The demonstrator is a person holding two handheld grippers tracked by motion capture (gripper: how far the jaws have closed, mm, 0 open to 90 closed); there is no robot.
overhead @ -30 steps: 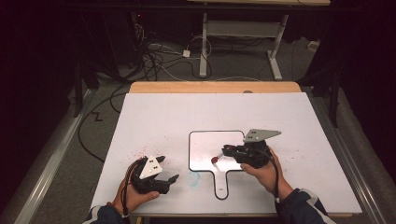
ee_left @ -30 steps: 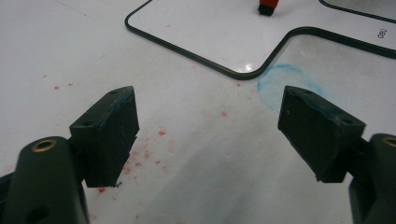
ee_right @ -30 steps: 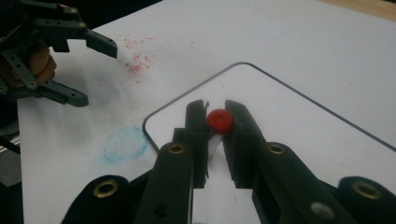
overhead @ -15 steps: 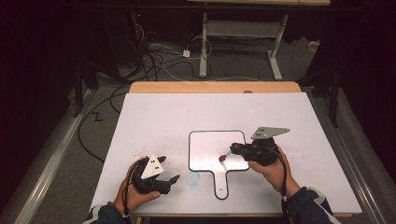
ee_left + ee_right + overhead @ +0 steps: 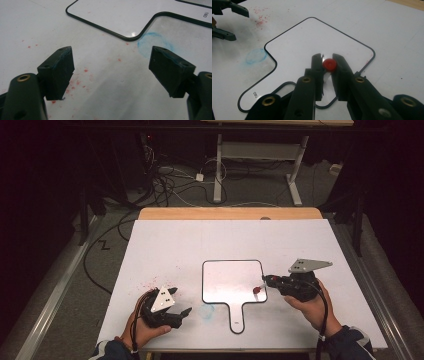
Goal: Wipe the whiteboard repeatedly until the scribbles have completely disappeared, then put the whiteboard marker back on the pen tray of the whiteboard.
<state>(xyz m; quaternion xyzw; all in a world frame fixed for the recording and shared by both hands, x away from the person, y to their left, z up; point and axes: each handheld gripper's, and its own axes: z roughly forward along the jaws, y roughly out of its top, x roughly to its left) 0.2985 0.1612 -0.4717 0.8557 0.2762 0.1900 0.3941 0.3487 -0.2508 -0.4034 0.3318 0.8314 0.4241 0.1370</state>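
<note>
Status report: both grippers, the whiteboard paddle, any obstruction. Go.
Left gripper open, empty, near a blue smudge. Right gripper shut on a red-capped marker, over the whiteboard paddle. No obstruction seen.

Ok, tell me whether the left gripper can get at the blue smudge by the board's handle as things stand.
Probably yes. The left gripper sits open on the table just beside the blue smudge, with bare surface between them; the paddle-shaped whiteboard lies past it.

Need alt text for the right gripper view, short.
Two black tongs grip a small red round-ended object just above a white paddle-shaped board with a thin black border. The board lies on a white table marked with a blue smudge and red specks.
</note>
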